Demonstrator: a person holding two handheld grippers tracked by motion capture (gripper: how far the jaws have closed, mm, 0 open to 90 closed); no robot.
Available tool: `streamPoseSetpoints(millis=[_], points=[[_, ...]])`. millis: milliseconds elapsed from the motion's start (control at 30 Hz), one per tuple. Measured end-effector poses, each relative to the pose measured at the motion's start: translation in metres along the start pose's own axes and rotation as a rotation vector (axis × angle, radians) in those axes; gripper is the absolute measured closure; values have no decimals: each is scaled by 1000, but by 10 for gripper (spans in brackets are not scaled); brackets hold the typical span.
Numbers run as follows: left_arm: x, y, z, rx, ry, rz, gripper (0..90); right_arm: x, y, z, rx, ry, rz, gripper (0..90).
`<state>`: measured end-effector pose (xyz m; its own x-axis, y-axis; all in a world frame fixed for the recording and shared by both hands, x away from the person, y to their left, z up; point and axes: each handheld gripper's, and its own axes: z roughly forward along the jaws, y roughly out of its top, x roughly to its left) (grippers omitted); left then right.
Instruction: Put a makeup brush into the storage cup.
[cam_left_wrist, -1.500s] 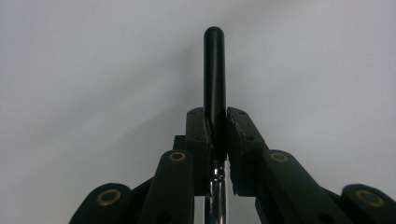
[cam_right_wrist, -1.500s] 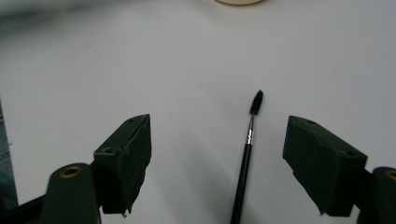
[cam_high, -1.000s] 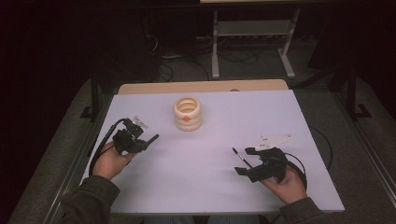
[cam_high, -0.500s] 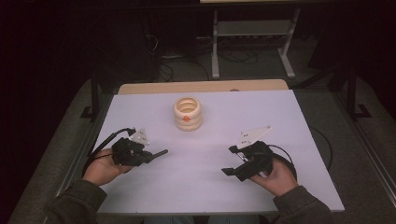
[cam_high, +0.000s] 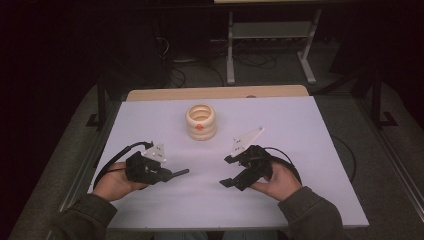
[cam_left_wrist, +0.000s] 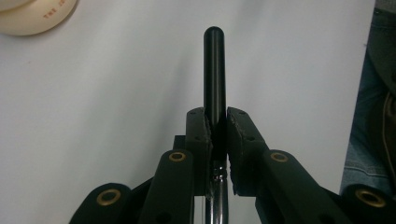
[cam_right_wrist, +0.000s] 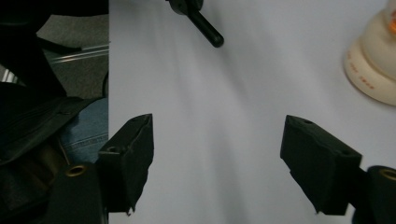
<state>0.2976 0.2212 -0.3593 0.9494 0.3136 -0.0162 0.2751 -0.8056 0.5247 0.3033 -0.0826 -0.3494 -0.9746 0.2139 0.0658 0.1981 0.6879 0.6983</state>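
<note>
Nearest to the person, the left tool (cam_high: 165, 173) is closed tight on a black rod (cam_left_wrist: 214, 74). In the left gripper view the rod is slim and smooth, with a rounded matt black end, and lower down, behind the jaws, it changes to shiny metal. The two jaws press on it from both sides, so almost no gap is left between them. The rod sticks out straight in front of the jaws, over the white counter (cam_high: 300, 135). In the high view the rod (cam_high: 180, 173) points to the right, toward the middle of the counter, low over the surface; I cannot tell if it touches the surface.

The right tool (cam_high: 229, 170) is on the other side, held by the person's right hand (cam_high: 277, 181). Its jaws stand wide apart and hold nothing. In the right gripper view the white counter lies between the two black jaws, and the end of the rod (cam_right_wrist: 208, 30) shows at the top, well apart from them. The two tools face each other with bare counter between.

Farther away, near the middle of the counter, stands a cream stack of rings (cam_high: 201, 121) with a small orange spot on its front. It is upright and well apart from both tools. Behind the counter the floor is dark, and a grey metal stand (cam_high: 270, 35) is there.
</note>
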Motion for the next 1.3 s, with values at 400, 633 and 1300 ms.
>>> streamPoseSetpoints(millis=[400, 633, 1300], points=[[-26, 31, 12, 6, -79, 137, 797, 1, 23, 30, 72, 97, -44, 364], [-36, 46, 17, -6, -126, 196, 796, 2, 21, 40, 107, 152, -70, 477], [-42, 45, 22, 13, -215, 236, 753, 17, 9, 45, 145, 246, -148, 784]])
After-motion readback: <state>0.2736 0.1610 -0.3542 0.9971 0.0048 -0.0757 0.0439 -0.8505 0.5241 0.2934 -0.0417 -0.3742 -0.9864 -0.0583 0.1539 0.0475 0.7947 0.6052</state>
